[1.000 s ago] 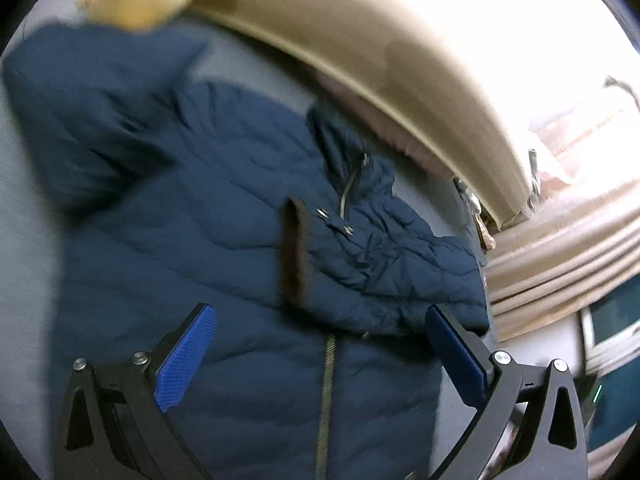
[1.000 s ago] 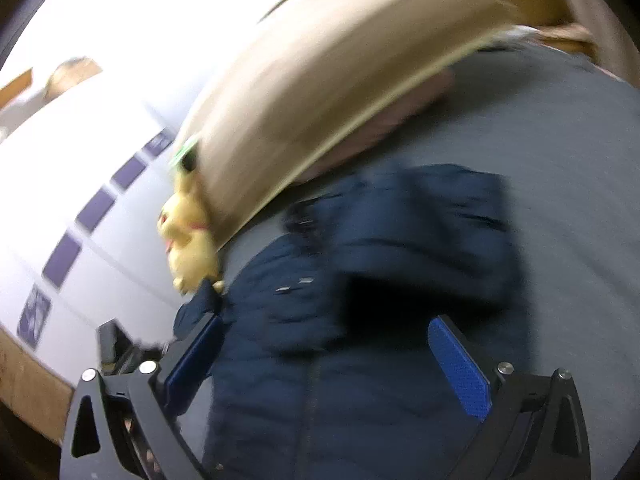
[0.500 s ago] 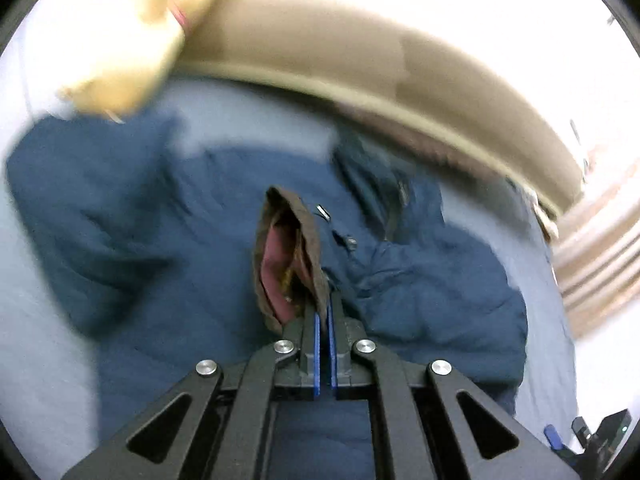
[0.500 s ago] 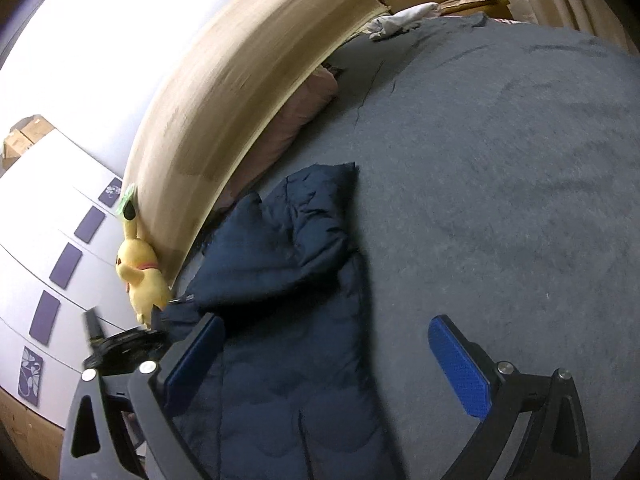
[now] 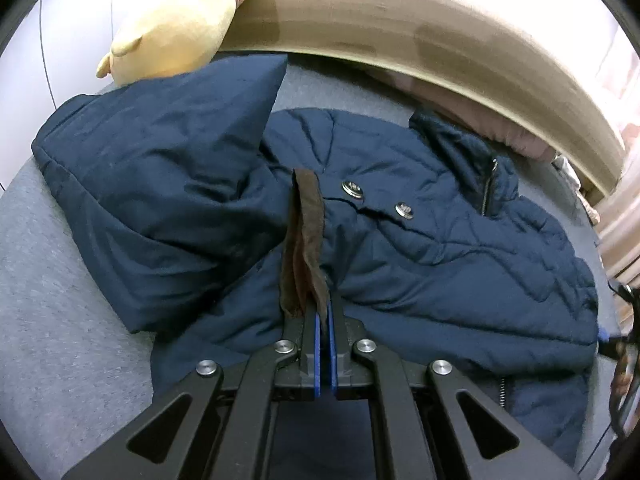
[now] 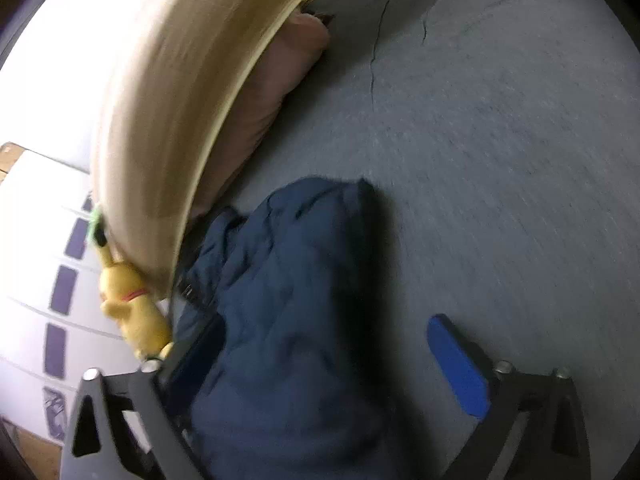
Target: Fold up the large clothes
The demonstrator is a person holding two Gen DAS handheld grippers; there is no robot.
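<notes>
The navy quilted jacket lay front-up on the grey bed cover, its collar toward the far headboard and its hem running out of the near edge of the left wrist view. One sleeve was already folded in over the left side of the chest, likely to narrow the garment before the body was folded.

At the sleeve's end, the brown cuff lining stood up in a ridge because the left gripper was clenched on its near tip, the blue pads pressed together with the fabric pinched between them. Gripping at the cuff gave control over the whole sleeve, so I judged the step in hand to be laying or straightening that sleeve across the front. Two metal snaps sat just right of the cuff, on the chest.

In the blurred right wrist view, the right gripper had just been closing, though its jaws stood wide apart. The jacket's right shoulder bulk lay between them, and the pads did not appear to press on it; the near pad was clear of the cloth. That placement suggested a grab at the other sleeve was being lined up.

Beyond the jacket, a yellow plush toy leaned at the far left against the tan headboard, and a pink pillow lay along its base.
</notes>
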